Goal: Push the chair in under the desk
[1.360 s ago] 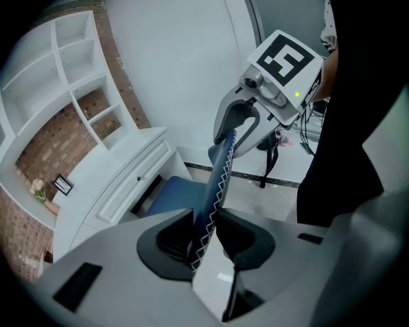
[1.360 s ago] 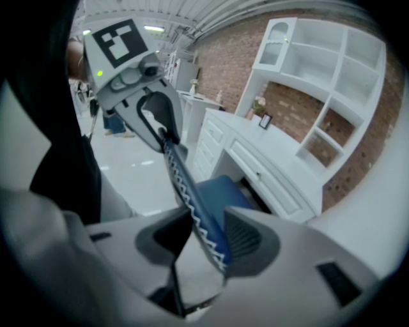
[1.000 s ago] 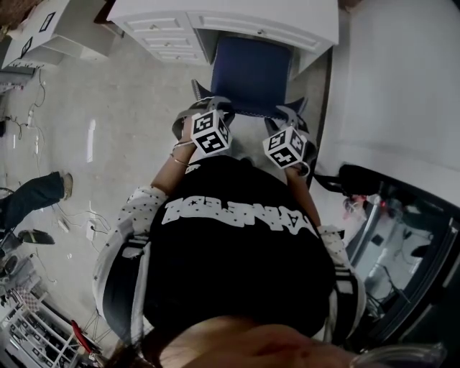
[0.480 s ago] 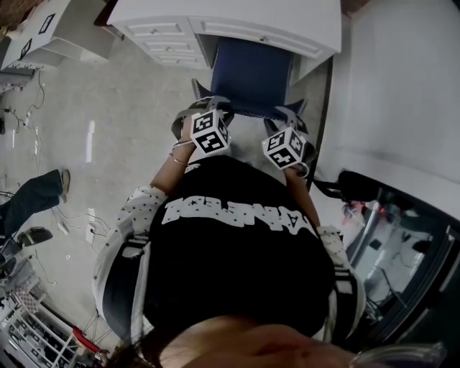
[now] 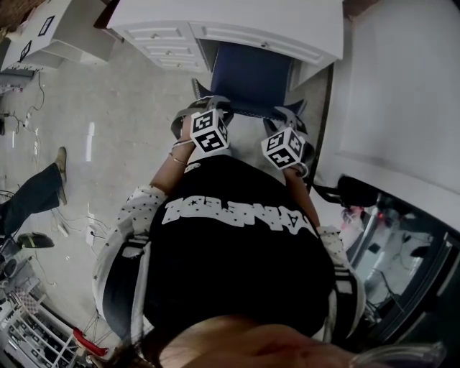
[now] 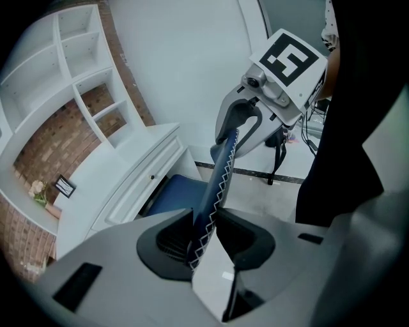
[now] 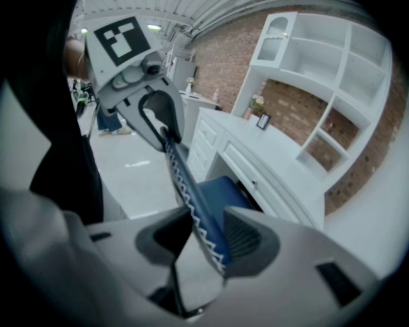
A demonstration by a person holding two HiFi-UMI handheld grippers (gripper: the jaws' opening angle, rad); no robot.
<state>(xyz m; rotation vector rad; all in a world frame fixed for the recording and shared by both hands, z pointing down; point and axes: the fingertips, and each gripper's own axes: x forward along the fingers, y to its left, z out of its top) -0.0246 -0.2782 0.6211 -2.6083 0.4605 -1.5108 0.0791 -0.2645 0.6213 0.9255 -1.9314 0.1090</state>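
The chair has a blue seat [image 5: 251, 68] whose front part lies under the white desk [image 5: 287, 18]. Its backrest [image 5: 248, 109] is a thin blue edge with white zigzag stitching, running from one gripper to the other. My left gripper [image 5: 207, 113] is shut on the backrest's left end and my right gripper [image 5: 286, 118] on its right end. In the left gripper view the backrest edge [image 6: 217, 172] passes between the pads of the left gripper [image 6: 204, 233] up to the right gripper [image 6: 239, 124]. The right gripper view mirrors it: the right gripper [image 7: 208, 233] pinches the edge [image 7: 185, 185], which leads up to the left gripper [image 7: 156, 121].
Drawers [image 5: 162, 39] flank the desk's knee space on the left. A white wall panel [image 5: 402, 93] stands close on the right, with dark equipment [image 5: 402, 266] below it. A bystander's leg [image 5: 36, 194] and cables lie at the left. White shelves [image 7: 332, 70] rise above the desk.
The chair and both grippers have slid a little toward the desk, so less of the seat shows. The bystander's leg at the left has shifted.
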